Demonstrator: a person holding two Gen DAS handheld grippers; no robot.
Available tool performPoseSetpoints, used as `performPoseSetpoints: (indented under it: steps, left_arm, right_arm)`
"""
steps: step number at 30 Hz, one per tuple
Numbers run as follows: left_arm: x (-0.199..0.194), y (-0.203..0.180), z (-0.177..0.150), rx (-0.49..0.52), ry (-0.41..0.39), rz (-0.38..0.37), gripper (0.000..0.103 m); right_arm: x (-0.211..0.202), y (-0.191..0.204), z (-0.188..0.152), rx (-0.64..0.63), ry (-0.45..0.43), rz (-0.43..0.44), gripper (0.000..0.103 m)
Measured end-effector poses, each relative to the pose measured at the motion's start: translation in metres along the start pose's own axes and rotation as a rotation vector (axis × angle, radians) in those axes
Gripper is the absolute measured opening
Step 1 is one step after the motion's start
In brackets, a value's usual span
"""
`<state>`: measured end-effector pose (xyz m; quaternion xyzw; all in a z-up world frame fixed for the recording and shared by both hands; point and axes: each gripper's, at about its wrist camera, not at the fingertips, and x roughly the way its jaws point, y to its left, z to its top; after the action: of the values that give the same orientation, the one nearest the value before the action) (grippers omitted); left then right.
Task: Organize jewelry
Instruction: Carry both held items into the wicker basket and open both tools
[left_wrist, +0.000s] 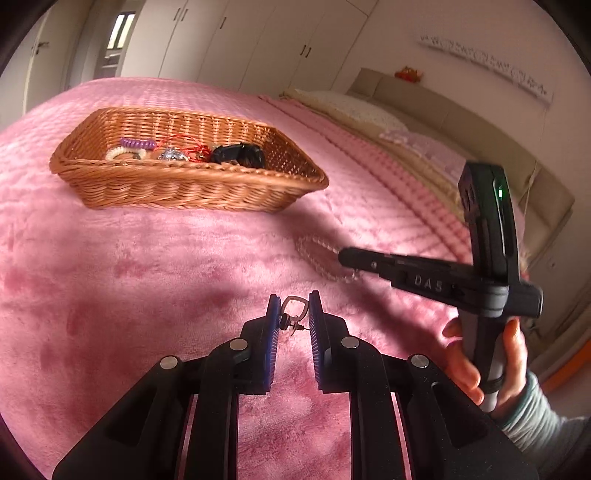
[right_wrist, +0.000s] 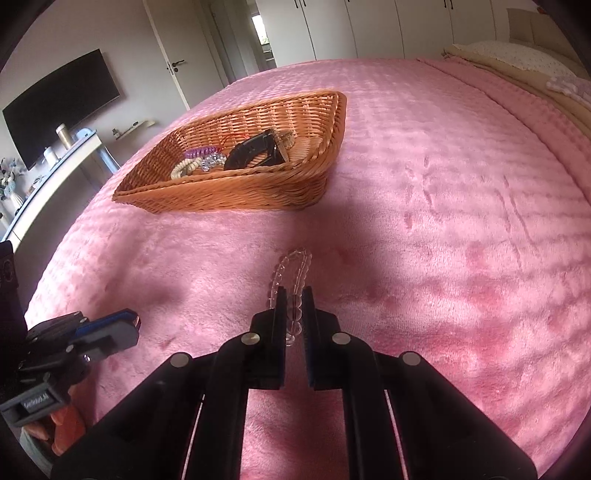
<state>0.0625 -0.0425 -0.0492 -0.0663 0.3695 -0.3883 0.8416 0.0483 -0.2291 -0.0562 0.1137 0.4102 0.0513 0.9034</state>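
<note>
Soft daylight, moderately bright, no glare. Strong fisheye bend in both views; dark vignette at corners, walls curve. Broad soft shadow on blanket (right_wrist: 461, 155) ahead of each gripper, darkening pink pile. Basket (left_wrist: 192, 192) slightly motion-blurred in left view, sharper in right (right_wrist: 236, 184). Green LED (left_wrist: 500, 192) glows on right tool. Far room soft, washed out.

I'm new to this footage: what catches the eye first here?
A wicker basket of trinkets sits on the pink blanket. Nearer, the right gripper straddles a clear bead bracelet, and the left gripper brackets a small earring.
</note>
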Motion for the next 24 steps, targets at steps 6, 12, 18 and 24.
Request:
performPoseSetpoints:
  steps: [6, 12, 18, 24]
  left_arm:
    - [-0.014, 0.007, 0.008, -0.047, -0.031, -0.049, 0.014]
    - [-0.031, -0.001, 0.028, 0.020, -0.064, 0.015, 0.014]
    - [-0.054, -0.001, 0.062, 0.083, -0.114, 0.066, 0.014]
    - [-0.074, 0.010, 0.112, 0.128, -0.190, 0.127, 0.014]
  right_arm:
    - [-0.013, 0.004, -0.004, 0.048, 0.007, 0.074, 0.006]
    - [-0.029, 0.022, 0.002, 0.019, 0.001, 0.102, 0.006]
    - [-0.059, 0.044, 0.024, -0.045, -0.037, 0.124, 0.006]
    - [-0.084, 0.070, 0.072, -0.106, -0.121, 0.156, 0.006]
